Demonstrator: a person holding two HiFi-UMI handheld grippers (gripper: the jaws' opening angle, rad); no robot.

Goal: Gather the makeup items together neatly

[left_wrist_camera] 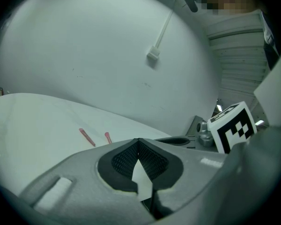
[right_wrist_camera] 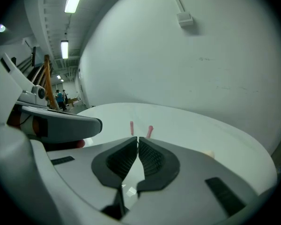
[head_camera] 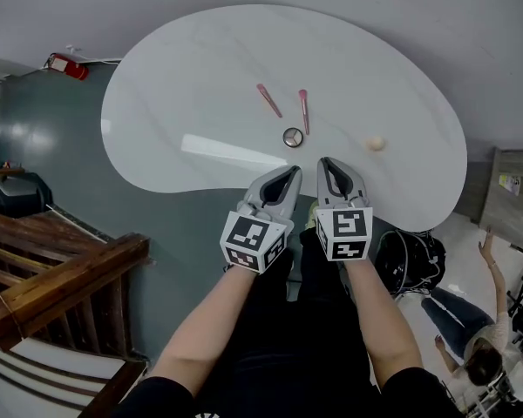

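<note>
On the white kidney-shaped table lie two pink makeup sticks, a small round silver-rimmed compact and a beige sponge. My left gripper hovers at the table's near edge, just short of the compact, its jaws shut with nothing between them. My right gripper is beside it, also shut and empty. The left gripper view shows both pink sticks beyond the closed tips. In the right gripper view the sticks and the sponge lie ahead of the closed tips.
A wooden stair railing runs at the lower left. A black bag sits on the floor under the table's right end, and a person is at the lower right. A red object lies on the floor at the far left.
</note>
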